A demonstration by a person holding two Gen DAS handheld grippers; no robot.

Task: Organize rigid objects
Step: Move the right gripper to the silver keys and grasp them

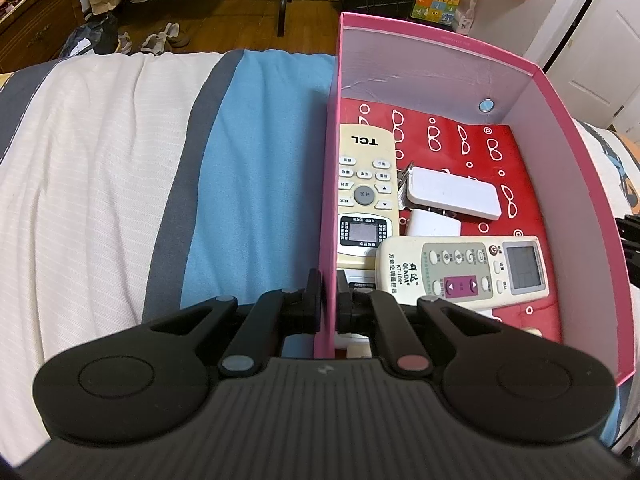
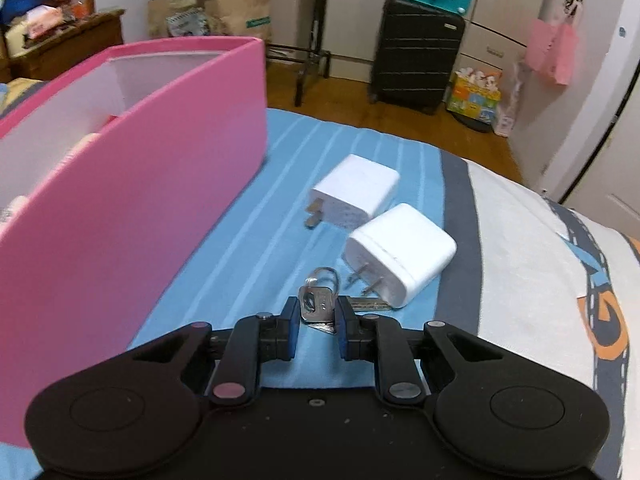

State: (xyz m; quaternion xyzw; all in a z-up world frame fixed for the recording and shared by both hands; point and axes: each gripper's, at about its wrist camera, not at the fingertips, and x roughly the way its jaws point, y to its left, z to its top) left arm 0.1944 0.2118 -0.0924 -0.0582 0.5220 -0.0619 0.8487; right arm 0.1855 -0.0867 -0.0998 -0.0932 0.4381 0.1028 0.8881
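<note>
Left tongs: pressed onto the near part of the pink box's side wall, one finger outside, one inside. Serves as a steadying hold.

Right tongs: closed on a small padlock, gripped by its body, shackle pointing away. A key shows just right of the fingertips, partly hidden; cannot tell if it is joined to the padlock.

Just beyond the right tongs, on the blue bedcover: a white charger with prongs toward the tongs, then a second charger farther out. Both loose, not yet boxed. The box stands to the left of these tongs.

Inside the box, ahead of the left tongs: a remote lying crosswise, a TCL remote along the wall, white adapters between, bare red floor beyond.

Judgement on the step: lift the padlock straight up so the key clears the near charger's prongs, carry left over the rim, release low above bare floor. Keep the left hold firm so the box does not slide on soft bedding.
</note>
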